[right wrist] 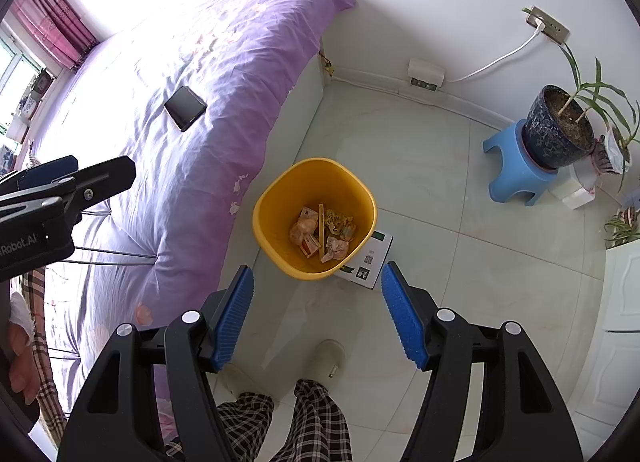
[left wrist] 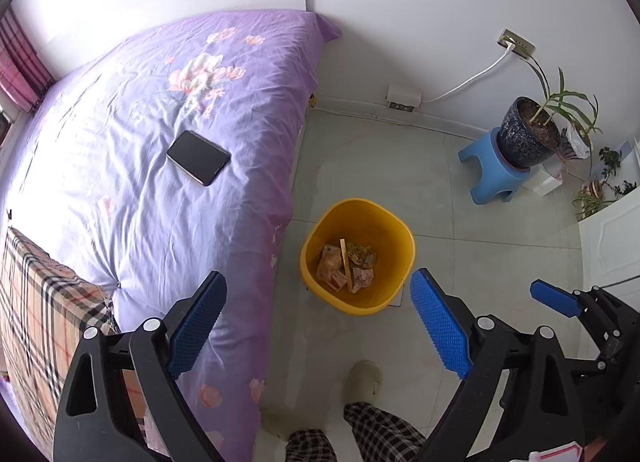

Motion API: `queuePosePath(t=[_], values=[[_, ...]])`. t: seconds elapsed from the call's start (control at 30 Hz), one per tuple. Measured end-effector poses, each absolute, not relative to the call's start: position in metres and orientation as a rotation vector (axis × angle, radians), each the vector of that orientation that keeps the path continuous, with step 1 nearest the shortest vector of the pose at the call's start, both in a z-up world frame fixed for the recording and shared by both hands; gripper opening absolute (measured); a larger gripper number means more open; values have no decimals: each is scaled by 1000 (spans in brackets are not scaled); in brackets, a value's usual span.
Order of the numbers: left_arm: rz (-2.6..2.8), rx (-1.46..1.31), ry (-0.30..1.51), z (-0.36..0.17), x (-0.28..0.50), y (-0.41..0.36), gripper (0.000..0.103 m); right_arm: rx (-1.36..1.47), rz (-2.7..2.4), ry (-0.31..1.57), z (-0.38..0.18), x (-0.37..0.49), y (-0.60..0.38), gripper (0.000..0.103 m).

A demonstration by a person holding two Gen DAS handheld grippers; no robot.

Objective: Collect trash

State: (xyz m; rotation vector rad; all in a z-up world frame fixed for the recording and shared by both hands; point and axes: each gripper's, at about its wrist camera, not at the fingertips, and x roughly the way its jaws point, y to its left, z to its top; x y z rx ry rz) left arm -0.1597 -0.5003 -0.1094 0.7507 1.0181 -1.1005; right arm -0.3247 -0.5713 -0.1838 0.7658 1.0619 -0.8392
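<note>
A yellow trash bin (left wrist: 384, 230) stands on the floor beside the bed and holds several crumpled wrappers (left wrist: 346, 266) and a thin stick. It also shows in the right wrist view (right wrist: 276, 194), with the wrappers (right wrist: 324, 234) inside. My left gripper (left wrist: 318, 302) is open and empty, high above the bin's near side. My right gripper (right wrist: 316, 298) is open and empty, also above and short of the bin. The right gripper's blue finger (left wrist: 554, 298) shows at the right of the left wrist view. The left gripper (right wrist: 68, 178) shows at the left edge of the right wrist view.
A bed with a purple sheet (left wrist: 160, 110) holds a black phone (left wrist: 198, 158) and a plaid blanket (left wrist: 36, 302). A white box (right wrist: 370, 260) lies under the bin's right side. A potted plant (left wrist: 528, 134) sits on a blue stool (left wrist: 492, 170). My slippered foot (left wrist: 362, 380) is below.
</note>
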Motion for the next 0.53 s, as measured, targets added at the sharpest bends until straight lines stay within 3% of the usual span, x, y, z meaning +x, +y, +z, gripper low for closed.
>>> queuePosePath(t=[0.23,0.27,0.37,0.53], values=[[-1110,755,1025,-110,-161,-503,81,765,-839,1063,-184,-325,-572,68],[-1111,757,1025,-109,-162,-504,82,766,-839,1062,-184,-325,-572,68],[-1091,760,1014,-108,-162,-504,98,766,-842,1061,-183,-326,-573,68],[-1073,750,1019,-105,-158,-505,98,763,-846,1056,-181,-327,-573,70]])
